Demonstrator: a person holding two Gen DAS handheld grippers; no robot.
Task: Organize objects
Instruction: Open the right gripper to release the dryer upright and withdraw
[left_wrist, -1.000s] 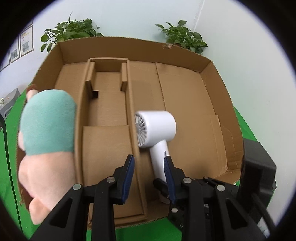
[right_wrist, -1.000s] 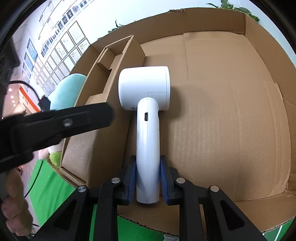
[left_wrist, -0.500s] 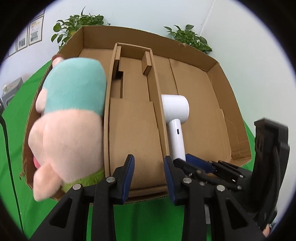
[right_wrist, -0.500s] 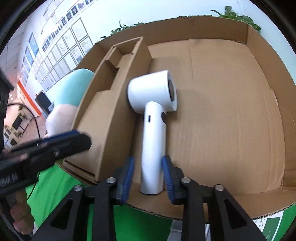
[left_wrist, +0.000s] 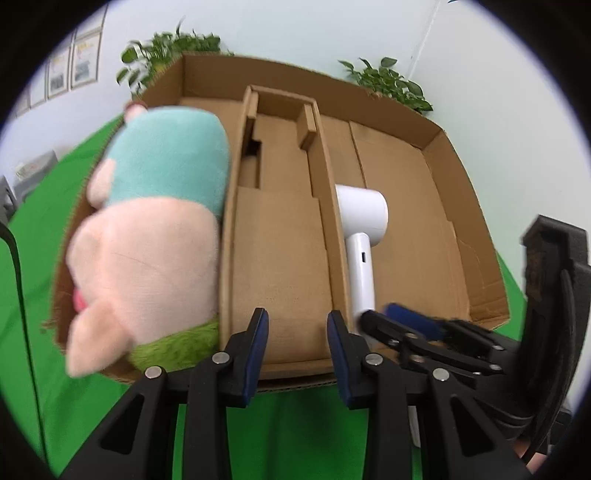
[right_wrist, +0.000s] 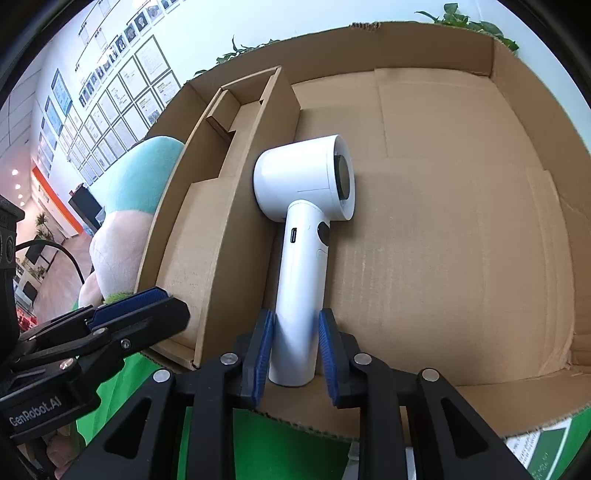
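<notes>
Where divider (right_wrist: 207, 236) splits box (right_wrist: 461, 229): plush (left_wrist: 147, 236)

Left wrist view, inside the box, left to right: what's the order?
Plush toy → cardboard insert → hair dryer → bare box floor → right wall of the box.

Office-like demonstration room.
Framed certificates (right_wrist: 110, 99) covered one wall; potted plants (left_wrist: 388, 83) lined a green-covered table (left_wrist: 74, 177).
</notes>
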